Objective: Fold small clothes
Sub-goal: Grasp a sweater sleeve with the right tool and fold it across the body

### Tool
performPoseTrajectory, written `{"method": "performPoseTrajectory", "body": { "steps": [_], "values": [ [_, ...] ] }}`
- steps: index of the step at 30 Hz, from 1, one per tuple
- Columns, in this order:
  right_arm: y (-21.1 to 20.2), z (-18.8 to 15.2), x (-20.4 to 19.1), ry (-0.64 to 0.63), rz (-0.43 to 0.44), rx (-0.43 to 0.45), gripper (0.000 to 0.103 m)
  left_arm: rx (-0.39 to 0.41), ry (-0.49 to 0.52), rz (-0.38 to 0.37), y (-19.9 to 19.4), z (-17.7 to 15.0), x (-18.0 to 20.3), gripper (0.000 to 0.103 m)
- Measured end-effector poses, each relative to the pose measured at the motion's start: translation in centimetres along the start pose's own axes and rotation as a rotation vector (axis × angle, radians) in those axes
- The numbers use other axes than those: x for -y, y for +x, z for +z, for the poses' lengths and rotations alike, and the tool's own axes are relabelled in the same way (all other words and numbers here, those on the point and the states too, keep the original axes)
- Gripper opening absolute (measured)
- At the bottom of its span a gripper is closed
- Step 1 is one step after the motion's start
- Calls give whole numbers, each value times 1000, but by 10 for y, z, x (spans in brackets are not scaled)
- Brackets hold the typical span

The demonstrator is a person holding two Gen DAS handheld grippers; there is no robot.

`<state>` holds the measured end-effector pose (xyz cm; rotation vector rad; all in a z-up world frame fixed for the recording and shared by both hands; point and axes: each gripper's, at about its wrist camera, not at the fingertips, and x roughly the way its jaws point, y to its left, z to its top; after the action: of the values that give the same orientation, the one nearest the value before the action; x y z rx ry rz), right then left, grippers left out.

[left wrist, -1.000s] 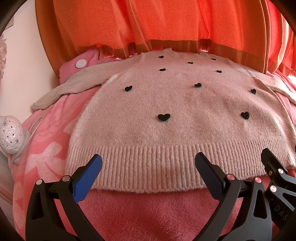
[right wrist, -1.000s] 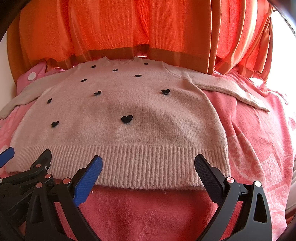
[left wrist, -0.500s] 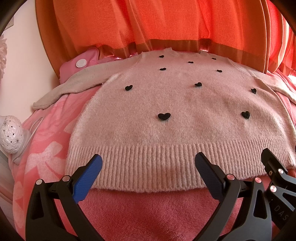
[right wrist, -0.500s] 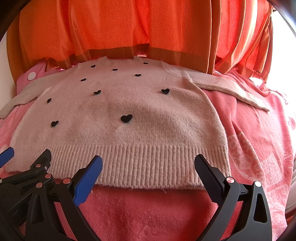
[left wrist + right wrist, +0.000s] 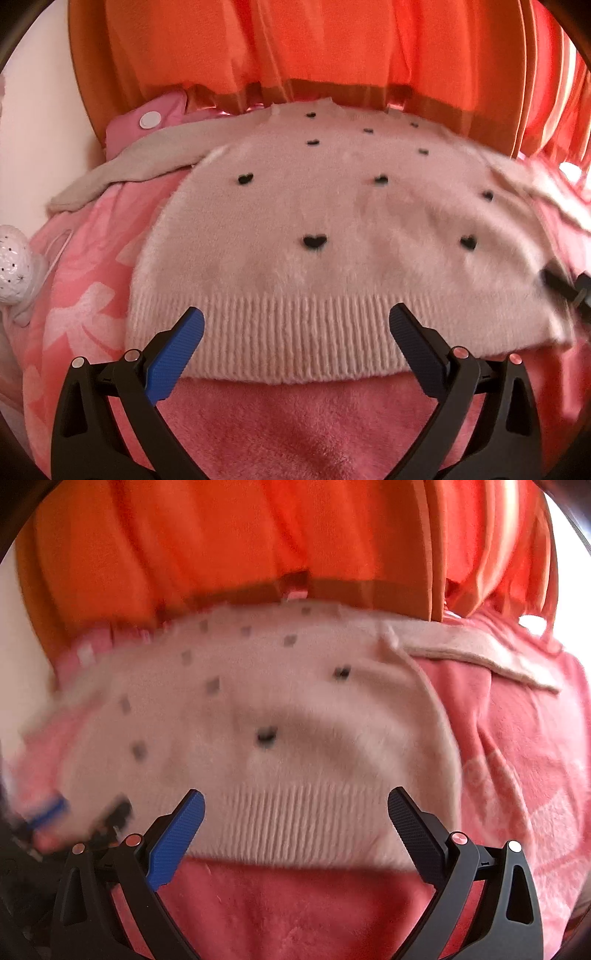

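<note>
Pink blanket (image 5: 303, 417) bears one sweater (image 5: 332, 258); left gripper (image 5: 295, 345) and right gripper (image 5: 295, 825) both spread.

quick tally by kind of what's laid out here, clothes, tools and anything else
sweater: 1, pale pink with small black hearts, lying flat
tool: 2, left tool and right tool, both open above the ribbed hem
pink blanket: 1, under the sweater
orange curtain: 1, behind
white dotted ornament: 1, at the left edge
total: 6
</note>
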<state>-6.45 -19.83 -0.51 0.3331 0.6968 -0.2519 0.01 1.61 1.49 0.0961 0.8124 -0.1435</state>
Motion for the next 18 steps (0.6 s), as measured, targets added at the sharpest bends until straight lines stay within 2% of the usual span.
{"method": "performPoseTrajectory", "body": {
  "steps": [1,3,5,8,10,11,14,15,16,17,18],
  "values": [
    [-6,17,27,63,-8,30,98,9,-11,-7,-2,5,-5,98],
    [-3,41,74,145,-24,37,98,14,-34,-31,-3,21,-15,98],
    [16,66,136,251,-53,11,98,9,-62,-69,3,43,-21,98],
    [54,88,239,458,-142,-22,98,24,-115,-82,16,78,-23,98],
    [74,96,287,555,-176,-31,96,26,-147,-98,28,98,-19,98],
    [82,100,307,597,-201,-32,92,25,-173,-93,37,112,-18,98],
    [107,107,360,727,-259,-46,92,22,-247,-116,63,136,-13,98],
    [107,110,367,731,-270,-1,92,21,-266,-120,71,140,-11,98],
    [112,116,366,737,-296,5,91,23,-280,-125,79,145,-10,98],
    [116,122,368,746,-307,3,81,22,-290,-119,88,149,-8,98],
    [121,127,369,755,-293,7,56,21,-295,-114,95,152,-7,98]
  ]
}}
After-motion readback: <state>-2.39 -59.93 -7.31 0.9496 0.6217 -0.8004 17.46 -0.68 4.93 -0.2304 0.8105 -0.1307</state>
